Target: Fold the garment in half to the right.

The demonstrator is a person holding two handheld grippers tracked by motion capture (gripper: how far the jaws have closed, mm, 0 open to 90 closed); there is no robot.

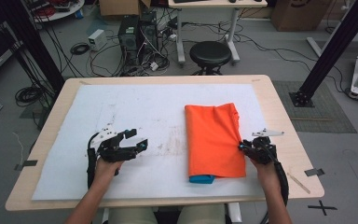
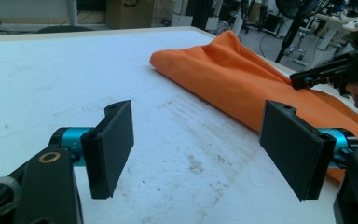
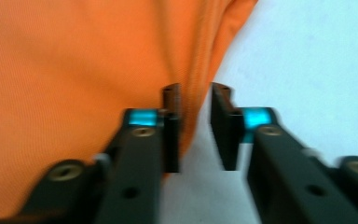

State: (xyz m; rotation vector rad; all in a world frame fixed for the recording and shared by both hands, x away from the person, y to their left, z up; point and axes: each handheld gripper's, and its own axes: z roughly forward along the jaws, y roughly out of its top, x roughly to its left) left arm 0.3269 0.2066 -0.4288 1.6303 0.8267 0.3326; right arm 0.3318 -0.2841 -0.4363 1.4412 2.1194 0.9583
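Observation:
An orange cloth (image 1: 214, 140) (image 2: 223, 79) (image 3: 74, 70) lies folded into a long rectangle on the right half of the white mat (image 1: 121, 107). A teal edge (image 1: 201, 178) peeks out from under its near end. My right gripper (image 1: 241, 146) (image 3: 196, 126) is at the cloth's right edge, its jaws a narrow gap apart with the cloth's edge running up between them. Over bare mat left of the cloth, my left gripper (image 1: 137, 138) (image 2: 200, 149) is wide open and holds nothing. The right gripper (image 2: 307, 77) also shows in the left gripper view.
The mat covers most of a light wooden table (image 1: 284, 116). Beyond the far edge stand a black stool (image 1: 209, 53), computer towers (image 1: 137, 35) and loose cables on the floor. A black frame post (image 1: 335, 46) rises at the right.

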